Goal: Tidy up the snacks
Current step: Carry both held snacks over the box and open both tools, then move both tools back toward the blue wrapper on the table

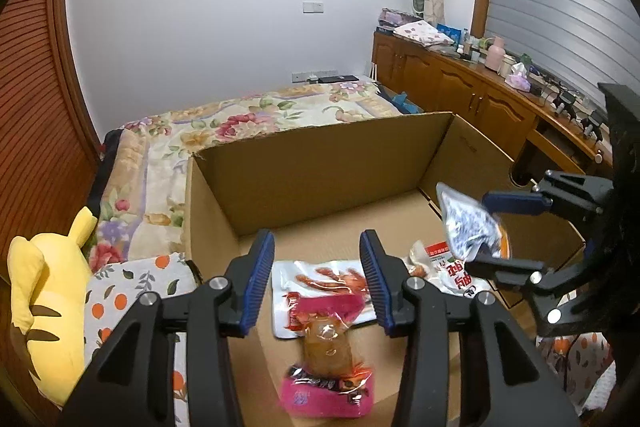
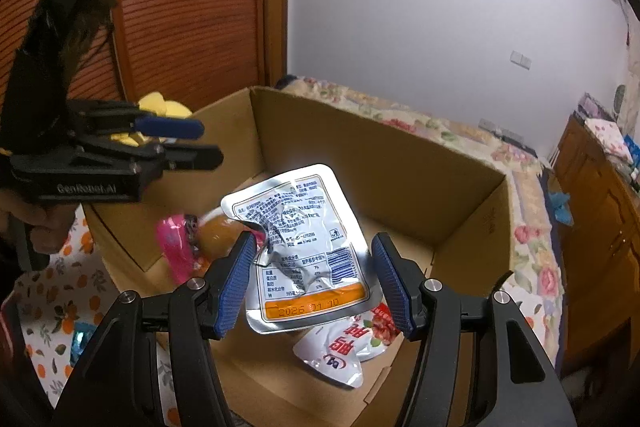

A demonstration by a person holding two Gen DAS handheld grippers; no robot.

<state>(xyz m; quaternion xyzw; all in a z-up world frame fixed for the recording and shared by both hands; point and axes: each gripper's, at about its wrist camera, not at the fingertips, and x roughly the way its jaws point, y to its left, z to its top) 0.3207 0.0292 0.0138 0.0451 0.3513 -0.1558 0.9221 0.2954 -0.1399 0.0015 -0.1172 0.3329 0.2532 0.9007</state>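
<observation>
In the left wrist view only, a white chicken-feet pouch [image 1: 320,287].

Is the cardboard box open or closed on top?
Open. The cardboard box has no lid or flaps over it, and its floor and snack packets show from above.

home bedroom, floral-quilted bed [image 1: 256,115], wooden cabinets [image 1: 452,79], louvred wardrobe door [image 2: 192,7], yellow plush toy [image 1: 44,291]

The cardboard box [image 1: 320,163] sits on the bed [image 1: 248,115]. In it, a sausage pack [image 1: 328,351] lies below the left fingers [image 1: 260,283], another pouch [image 1: 452,275] to their right.
</observation>
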